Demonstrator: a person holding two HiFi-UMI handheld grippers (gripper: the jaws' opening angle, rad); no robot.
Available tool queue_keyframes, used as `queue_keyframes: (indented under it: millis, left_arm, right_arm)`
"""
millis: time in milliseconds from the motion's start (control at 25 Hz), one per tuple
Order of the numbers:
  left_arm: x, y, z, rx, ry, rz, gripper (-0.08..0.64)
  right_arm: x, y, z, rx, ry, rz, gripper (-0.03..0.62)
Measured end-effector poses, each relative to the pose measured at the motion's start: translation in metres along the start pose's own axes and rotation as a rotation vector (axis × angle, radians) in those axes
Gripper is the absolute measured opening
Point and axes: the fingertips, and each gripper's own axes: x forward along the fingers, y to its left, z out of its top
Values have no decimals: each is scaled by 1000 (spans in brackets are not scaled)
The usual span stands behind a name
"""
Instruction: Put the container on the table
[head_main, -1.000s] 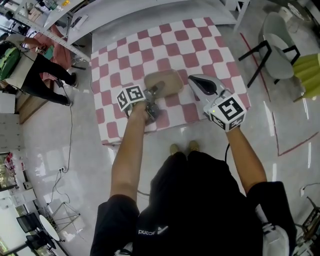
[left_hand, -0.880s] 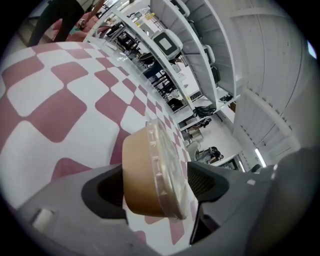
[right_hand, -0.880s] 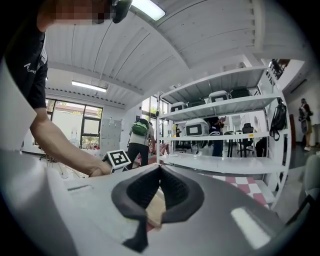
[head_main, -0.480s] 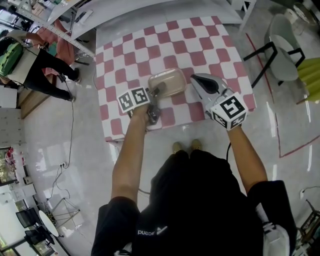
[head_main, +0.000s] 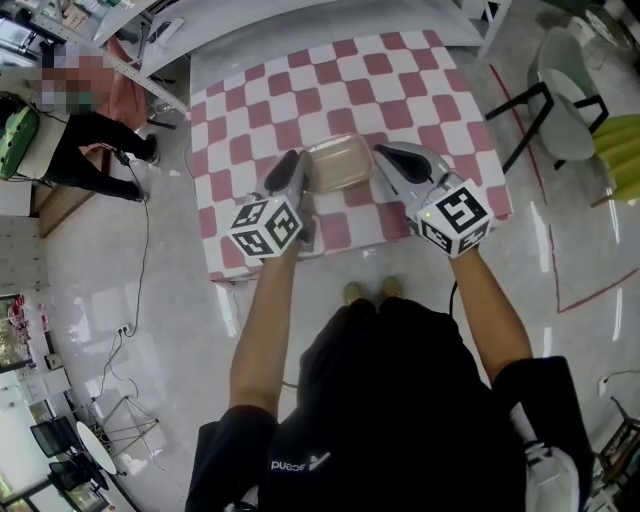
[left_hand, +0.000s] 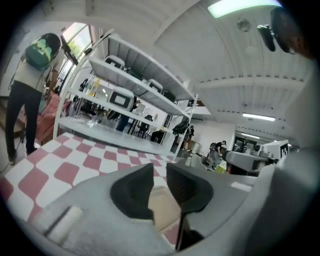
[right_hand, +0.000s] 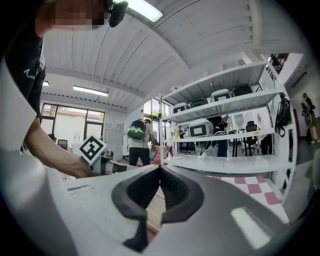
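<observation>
A beige, see-through rectangular container (head_main: 338, 163) sits flat on the pink-and-white checked table (head_main: 300, 90), near its front edge. My left gripper (head_main: 291, 162) hovers just off the container's left side, raised above the cloth. Its jaws are closing with only a narrow gap left and nothing between them. In the left gripper view (left_hand: 160, 172) the container (left_hand: 162, 207) shows below that gap. My right gripper (head_main: 383, 153) is at the container's right side, shut and holding nothing. Its pads meet in the right gripper view (right_hand: 160, 170).
A person with a green backpack (head_main: 20, 125) stands on the floor far left. A white counter (head_main: 300, 25) runs along the table's far edge, with shelving behind it. A chair (head_main: 555, 100) stands to the right. The table's front edge (head_main: 260, 272) is close to my feet.
My left gripper has let go of the container's left rim, risen and rolled so its marker cube faces up. The container stays on the table. My right gripper has hardly moved.
</observation>
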Motion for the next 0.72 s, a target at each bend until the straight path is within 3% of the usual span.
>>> queue_keyframes:
  millis: [40,120,400,600,720]
  left_arm:
    - [-6,-8,9,37,-35,-14,66]
    - [-17,-25,27,116,-101,-44,28]
    - [-60,-86,73,419,-276,-109,11]
    - [-85,-120,79,441,-330,-174,11]
    - [-93,-125,71,442,-312,-173,11]
  right_arm:
    - [0,2,2,1,-7,4,3]
    - [-2,7,8,1,-25,13,3]
    - [-16,28,40,-22,-131,37,2]
    - [-34,46,55,-44,-181,22,3]
    - [-41,53,53,-52,-183,15,2]
